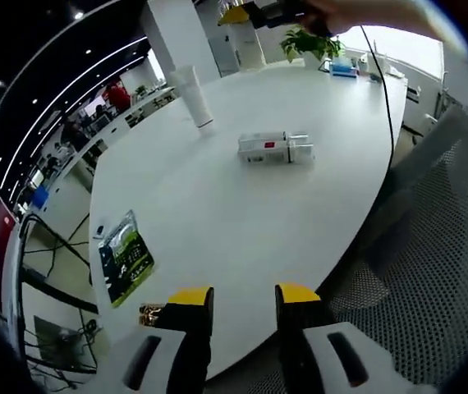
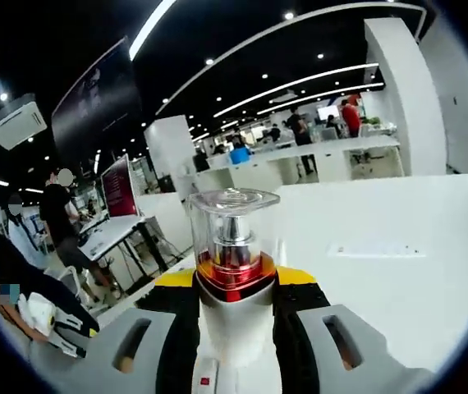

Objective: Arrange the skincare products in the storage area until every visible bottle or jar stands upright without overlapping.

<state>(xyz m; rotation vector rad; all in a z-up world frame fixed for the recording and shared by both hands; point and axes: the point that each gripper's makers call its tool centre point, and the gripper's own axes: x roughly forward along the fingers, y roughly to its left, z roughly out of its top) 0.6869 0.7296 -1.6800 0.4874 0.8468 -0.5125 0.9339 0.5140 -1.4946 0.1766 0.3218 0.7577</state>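
Observation:
In the right gripper view, my right gripper (image 2: 234, 283) is shut on a white pump bottle (image 2: 232, 246) with a red collar and a clear cap, held upright above the white table (image 2: 382, 271). In the left gripper view, my left gripper (image 1: 244, 297) stands open over the near table edge with nothing between its fingers. A white tube (image 1: 195, 94) stands upright at the far left of the table (image 1: 217, 213). Mid-table lie pale skincare items with a red label (image 1: 275, 148), on their side. The right gripper (image 1: 259, 12) shows at the top, held by a hand.
A green packet (image 1: 126, 256) lies near the table's left edge, with a small gold item (image 1: 152, 312) beside my left jaw. A potted plant (image 1: 312, 41) and small boxes sit at the far end. A mesh chair (image 1: 431, 246) stands to the right. People and desks fill the office behind.

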